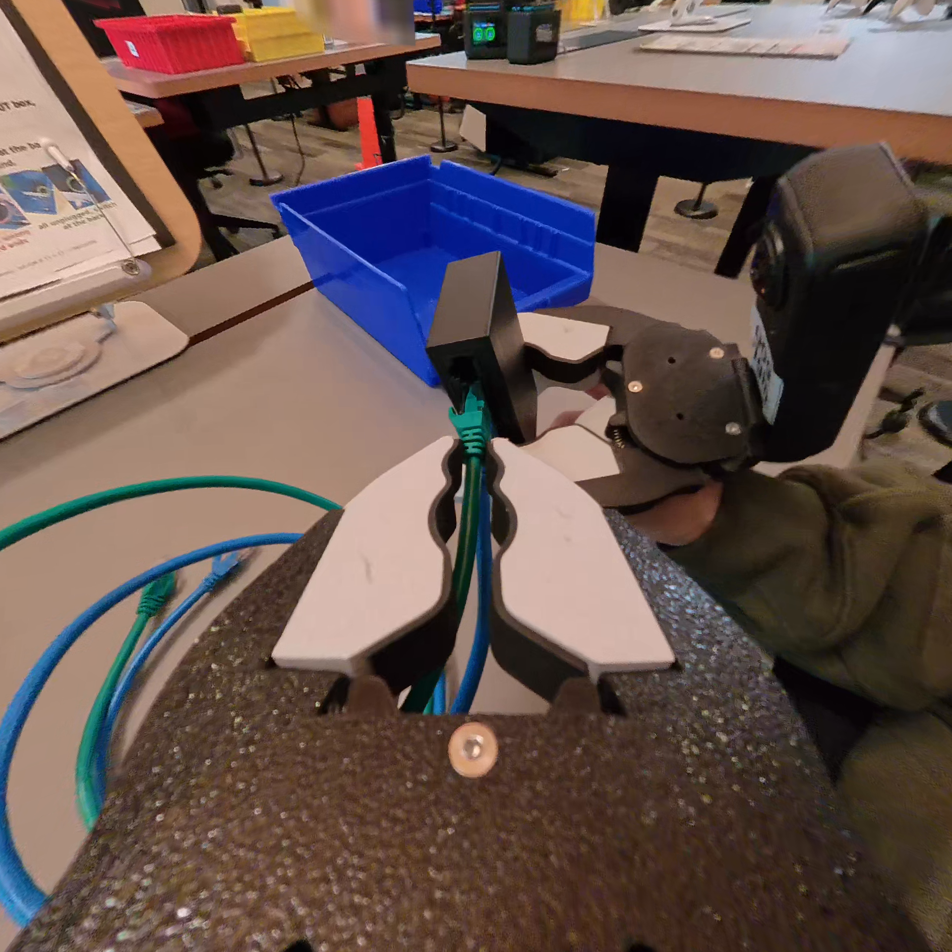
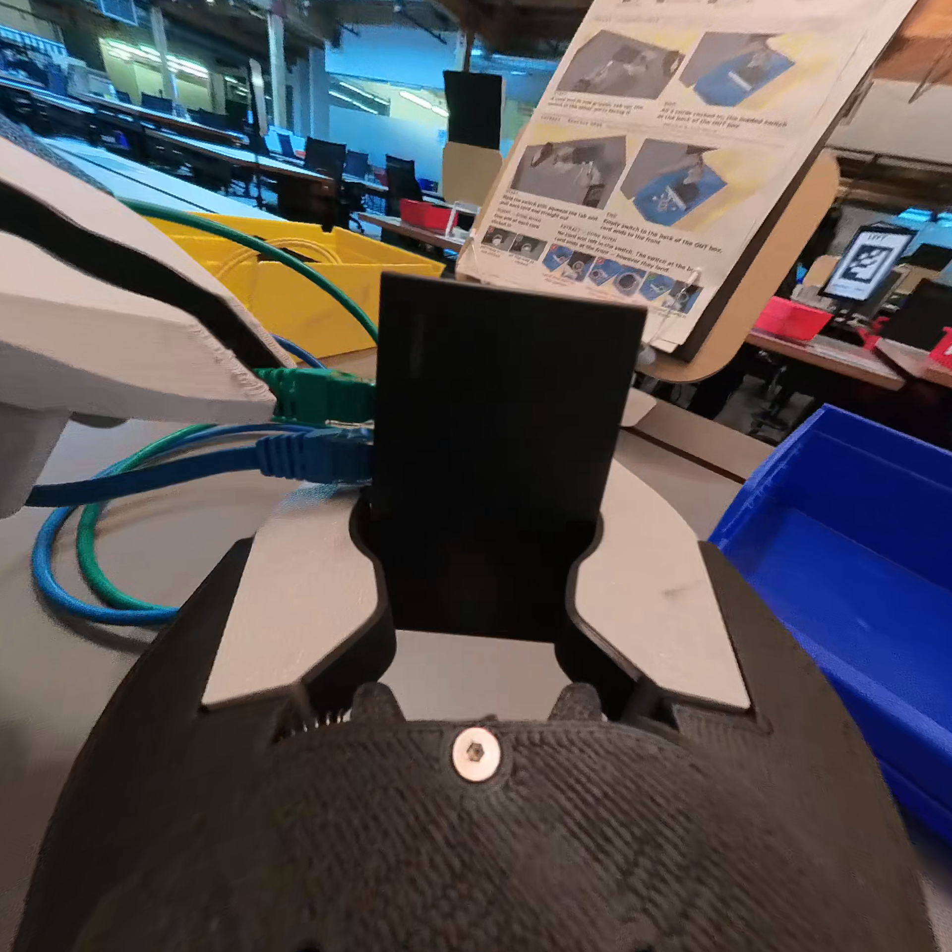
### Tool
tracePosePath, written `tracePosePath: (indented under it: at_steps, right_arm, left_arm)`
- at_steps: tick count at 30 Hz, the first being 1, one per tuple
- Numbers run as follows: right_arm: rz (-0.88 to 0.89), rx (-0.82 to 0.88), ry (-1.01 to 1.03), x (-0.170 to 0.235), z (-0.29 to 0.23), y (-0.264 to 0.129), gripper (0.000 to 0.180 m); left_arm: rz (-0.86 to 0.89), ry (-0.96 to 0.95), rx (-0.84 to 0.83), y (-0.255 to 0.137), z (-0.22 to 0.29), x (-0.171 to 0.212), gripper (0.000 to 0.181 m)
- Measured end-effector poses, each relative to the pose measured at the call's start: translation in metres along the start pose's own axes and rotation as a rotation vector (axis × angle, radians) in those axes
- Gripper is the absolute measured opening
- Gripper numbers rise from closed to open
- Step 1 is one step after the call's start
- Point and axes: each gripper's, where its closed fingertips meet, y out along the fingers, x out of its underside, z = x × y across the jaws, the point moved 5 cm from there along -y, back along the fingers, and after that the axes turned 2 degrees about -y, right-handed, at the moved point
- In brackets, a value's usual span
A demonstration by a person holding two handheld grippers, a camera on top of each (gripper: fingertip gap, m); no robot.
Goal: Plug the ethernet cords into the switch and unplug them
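The black switch (image 2: 494, 438) is held upright above the grey table by my right gripper (image 2: 479, 515), which is shut on its lower part. It also shows in the left wrist view (image 1: 474, 329), with the right gripper (image 1: 530, 386) on its right side. A green cord's plug (image 1: 468, 417) sits at a port in the switch's near face. My left gripper (image 1: 473, 449) is shut on the green cord just behind the plug. A blue cord (image 1: 483, 592) runs between the fingers underneath it. In the right wrist view the green plug (image 2: 319, 394) and a blue plug (image 2: 314, 456) both meet the switch's left side.
A blue bin (image 1: 412, 232) stands open just behind the switch, and to the right in the right wrist view (image 2: 824, 566). A yellow bin (image 2: 309, 288) and an instruction board (image 2: 644, 154) stand beyond. Loose green (image 1: 154, 592) and blue (image 1: 226, 564) cord ends lie coiled at the left.
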Motion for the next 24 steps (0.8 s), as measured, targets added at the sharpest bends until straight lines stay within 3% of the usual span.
tracePosePath:
  at_steps: [1, 10, 24]
  right_arm:
    - [-0.003, -0.007, 0.001, 0.001, 0.001, 0.000, 0.078]
    - [0.018, 0.080, 0.063, 0.008, 0.004, 0.000, 0.077]
    - [0.073, 0.038, 0.094, 0.006, 0.004, -0.002, 0.076]
  left_arm:
    - [0.002, 0.006, -0.011, 0.001, 0.001, 0.001, 0.008]
    - [0.072, 0.028, -0.130, 0.009, 0.003, 0.007, 0.009]
    - [0.120, -0.032, -0.090, 0.009, 0.005, 0.007, 0.008]
